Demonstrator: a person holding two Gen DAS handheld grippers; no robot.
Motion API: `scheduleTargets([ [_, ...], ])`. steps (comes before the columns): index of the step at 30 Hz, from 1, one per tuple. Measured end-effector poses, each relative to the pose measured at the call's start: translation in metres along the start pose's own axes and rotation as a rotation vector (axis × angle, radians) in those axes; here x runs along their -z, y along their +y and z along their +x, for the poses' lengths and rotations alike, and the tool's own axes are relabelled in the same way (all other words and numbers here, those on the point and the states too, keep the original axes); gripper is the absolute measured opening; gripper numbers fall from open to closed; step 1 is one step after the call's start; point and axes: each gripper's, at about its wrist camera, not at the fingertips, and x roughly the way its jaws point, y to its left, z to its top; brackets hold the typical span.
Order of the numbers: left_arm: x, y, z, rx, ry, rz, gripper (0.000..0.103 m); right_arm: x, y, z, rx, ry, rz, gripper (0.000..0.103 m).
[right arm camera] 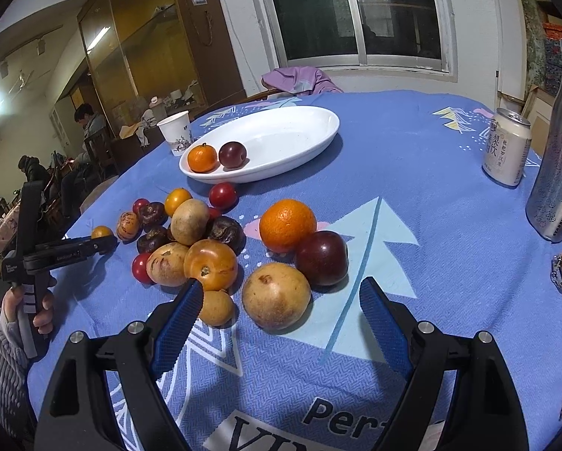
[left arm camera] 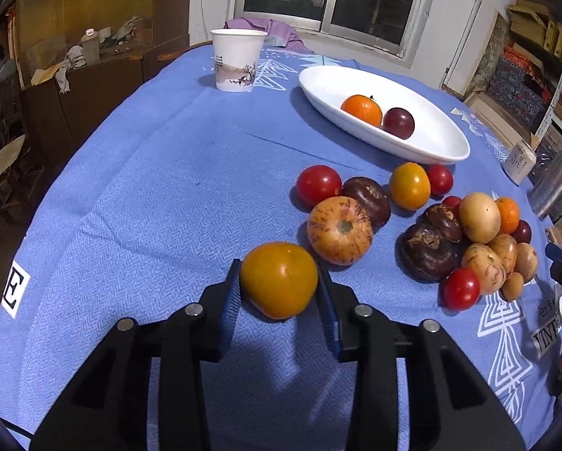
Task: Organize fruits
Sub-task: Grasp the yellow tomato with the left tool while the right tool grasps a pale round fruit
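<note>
While the blue woven tablecloth [left arm camera: 168, 188] gives a soft, grippy base with a herringbone texture, round fruit probably rolls on it if nudged. White glazed oval ceramic dish [left arm camera: 431, 139] sits at the far side: hard, slick, shallow rim; it holds a small orange mandarin [left arm camera: 361, 109] and a dark purple plum [left arm camera: 399, 123], touching each other. Likely the drop target.

Loose fruit pile [right arm camera: 191, 240] lies between dish and grippers: smooth tan round fruits, speckled orange ones, dark brown knobbly ones, glossy red cherry tomatoes. Many touch, so pulling one out may shift its neighbours.

Left gripper [left arm camera: 279, 282] has its ribbed blue pads clamped on both sides of a yellow-orange smooth round tomato-like fruit [left arm camera: 279, 280], near edge of the pile, just beside a speckled orange fruit [left arm camera: 340, 230]. Can't tell if it's lifted or resting on the cloth. My read: light, thin-skinned, slippery, bruises easily; hold at the widest girth with light squeeze.

Right gripper [right arm camera: 277, 308] is spread wide, holding nothing, with a tan round russet-skinned fruit [right arm camera: 276, 295] between its fingers. Looks firm and matte, better friction; take it across the equator.
</note>
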Motion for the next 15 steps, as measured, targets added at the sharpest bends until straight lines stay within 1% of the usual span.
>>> scheduleTargets([
  [6,0.000,-0.005,0.001,-0.011,-0.002,0.017,0.037,0.003,0.006,0.007,-0.010,0.031,-0.027,0.085],
  [8,0.000,-0.005,0.000,-0.012,-0.006,0.021,0.037,0.005,0.011,0.010,-0.015,0.046,-0.050,0.079],
  [10,0.001,-0.007,-0.001,-0.011,-0.010,0.027,0.037,0.007,0.016,0.013,0.007,0.058,-0.079,0.079],
  [12,0.001,-0.007,-0.001,-0.013,-0.009,0.030,0.037,0.009,0.016,0.017,0.030,0.074,-0.081,0.078],
  [14,0.000,-0.007,0.000,-0.012,-0.004,0.029,0.037,0.008,0.009,0.022,0.039,0.091,-0.051,0.070],
  [15,0.001,-0.007,0.000,-0.013,-0.004,0.030,0.037,0.008,0.006,0.024,0.036,0.099,-0.033,0.068],
])
